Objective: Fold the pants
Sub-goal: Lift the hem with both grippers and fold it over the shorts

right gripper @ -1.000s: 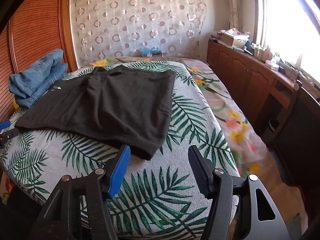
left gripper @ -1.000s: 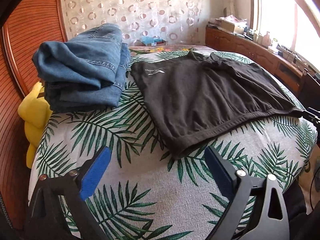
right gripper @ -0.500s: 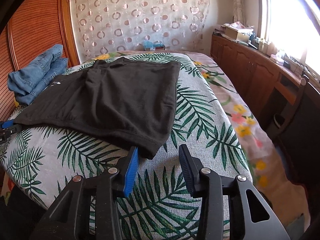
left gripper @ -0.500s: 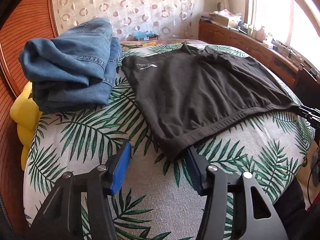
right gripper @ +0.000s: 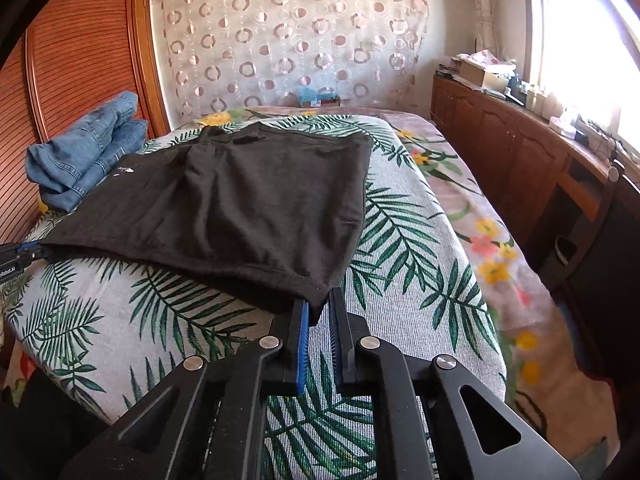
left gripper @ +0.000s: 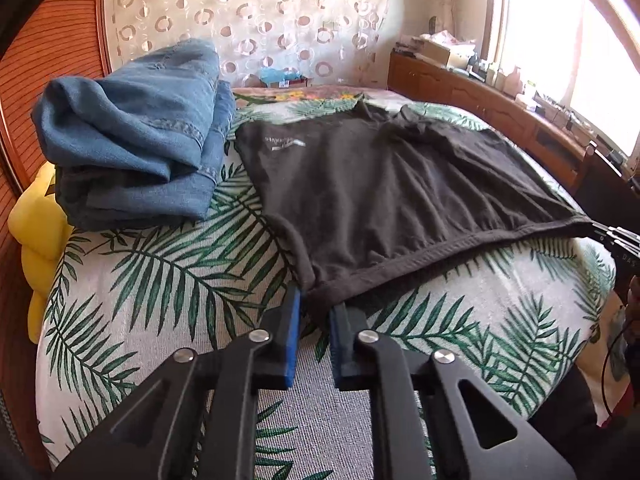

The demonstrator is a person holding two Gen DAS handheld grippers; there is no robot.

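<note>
Black pants point(left gripper: 392, 192) lie spread flat on the palm-leaf bed cover point(left gripper: 160, 280), waistband toward me. My left gripper point(left gripper: 314, 308) is shut on the near left corner of the waistband. My right gripper point(right gripper: 318, 306) is shut on the near right corner of the pants point(right gripper: 248, 208). Each gripper shows at the other view's edge, the right gripper point(left gripper: 616, 236) at the far corner and the left gripper point(right gripper: 20, 258) likewise. The waistband edge is pulled taut between them and lifted slightly off the cover.
Folded blue jeans point(left gripper: 136, 136) sit stacked at the bed's left, beside the pants. A yellow pillow point(left gripper: 36, 232) lies under them by the wooden headboard point(left gripper: 40, 40). A wooden cabinet point(right gripper: 520, 152) with clutter runs along the right under the window.
Both grippers moved forward to the waistband corners and closed on them. The near edge of the pants is now pulled straight and slightly raised.
</note>
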